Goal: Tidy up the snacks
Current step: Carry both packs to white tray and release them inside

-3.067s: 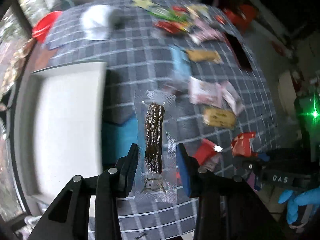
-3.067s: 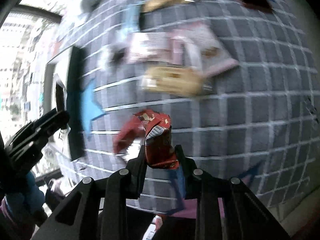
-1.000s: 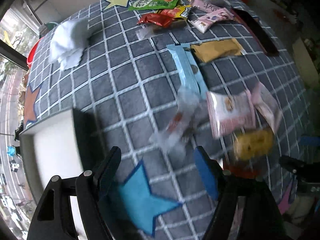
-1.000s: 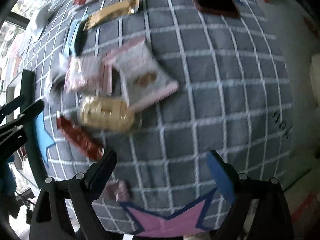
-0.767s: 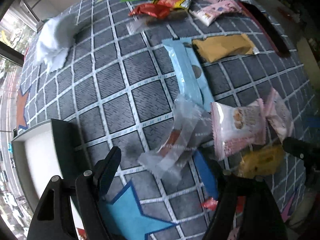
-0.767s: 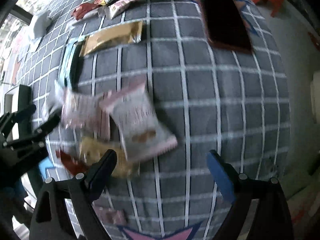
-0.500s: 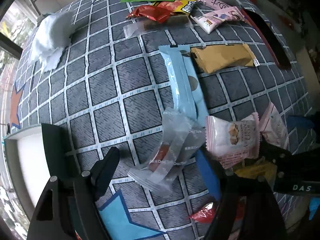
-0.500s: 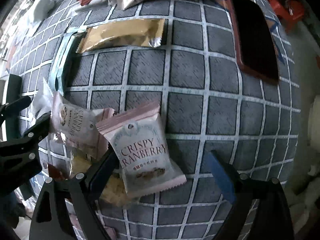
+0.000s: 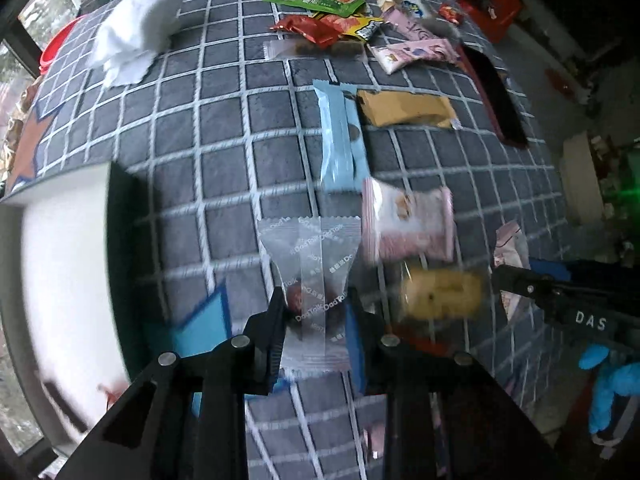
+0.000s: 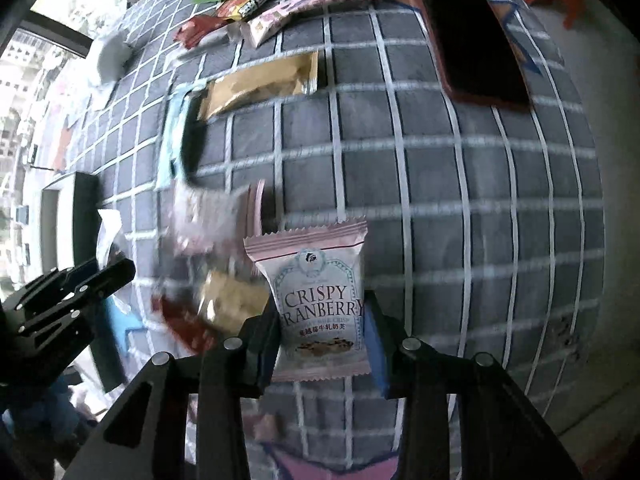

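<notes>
My left gripper (image 9: pixel 316 322) points down at the checked tablecloth, its jaws closing, and its pads press a clear wrapped sweet (image 9: pixel 310 268) that stands up between them. In the right wrist view my right gripper (image 10: pixel 322 332), jaws also closing, clamps a pink Crispy Cranberry packet (image 10: pixel 320 300) by its lower half. The right gripper (image 9: pixel 536 292) also shows at the right of the left wrist view, and the left gripper (image 10: pixel 76 284) at the left of the right wrist view. A white tray (image 9: pixel 60 264) with a dark wall lies left of the left gripper.
Loose on the cloth lie a light blue bar (image 9: pixel 340 140), a gold packet (image 9: pixel 404 110), a pink packet (image 9: pixel 408 224) and a yellow one (image 9: pixel 440 292). Several snacks (image 9: pixel 332 16) are heaped at the far end, beside a white cloth (image 9: pixel 132 36) and a dark flat slab (image 10: pixel 476 40).
Both grippers stood open above the snacks. Now the left has closed on the clear sweet and the right on the cranberry packet, and the view behind both is blurred by motion.
</notes>
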`<state>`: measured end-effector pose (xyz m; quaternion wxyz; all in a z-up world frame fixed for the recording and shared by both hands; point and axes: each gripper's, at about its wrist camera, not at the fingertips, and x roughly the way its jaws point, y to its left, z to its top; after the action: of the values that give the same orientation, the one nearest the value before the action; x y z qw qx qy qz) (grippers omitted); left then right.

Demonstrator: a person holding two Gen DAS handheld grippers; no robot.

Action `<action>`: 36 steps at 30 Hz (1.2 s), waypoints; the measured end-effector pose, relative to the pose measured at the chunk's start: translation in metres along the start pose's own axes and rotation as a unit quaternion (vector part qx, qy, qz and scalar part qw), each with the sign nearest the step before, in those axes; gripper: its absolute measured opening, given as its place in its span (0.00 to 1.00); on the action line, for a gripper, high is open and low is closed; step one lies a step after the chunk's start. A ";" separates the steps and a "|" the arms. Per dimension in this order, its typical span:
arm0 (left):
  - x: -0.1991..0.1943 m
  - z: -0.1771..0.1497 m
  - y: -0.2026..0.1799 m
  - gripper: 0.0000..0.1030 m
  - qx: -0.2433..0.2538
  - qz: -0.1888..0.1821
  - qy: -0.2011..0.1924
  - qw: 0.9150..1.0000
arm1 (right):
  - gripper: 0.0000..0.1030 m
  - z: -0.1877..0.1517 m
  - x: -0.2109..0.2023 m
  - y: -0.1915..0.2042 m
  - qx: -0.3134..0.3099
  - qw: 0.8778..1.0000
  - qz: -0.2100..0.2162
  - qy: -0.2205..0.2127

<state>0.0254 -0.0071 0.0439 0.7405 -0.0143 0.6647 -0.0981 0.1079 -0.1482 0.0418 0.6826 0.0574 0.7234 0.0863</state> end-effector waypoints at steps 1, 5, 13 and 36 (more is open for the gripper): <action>-0.004 -0.007 0.000 0.29 0.002 0.001 -0.002 1.000 | 0.38 -0.005 0.000 0.003 0.004 1.000 0.005 0.003; -0.027 -0.037 0.005 0.29 0.011 0.005 -0.012 1.000 | 0.38 -0.038 -0.002 0.021 0.008 1.000 0.019 0.013; -0.067 -0.087 0.051 0.29 -0.024 0.029 -0.028 0.999 | 0.38 -0.084 -0.035 0.065 -0.061 0.997 0.035 0.036; -0.056 -0.146 0.223 0.65 -0.206 0.121 -0.031 0.971 | 0.88 -0.069 -0.017 0.258 -0.205 0.976 0.044 0.063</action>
<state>-0.0958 0.2364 0.0479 0.7480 -0.0892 0.6444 0.1313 0.0311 0.0980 0.1144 0.6281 -0.0581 0.7288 0.2664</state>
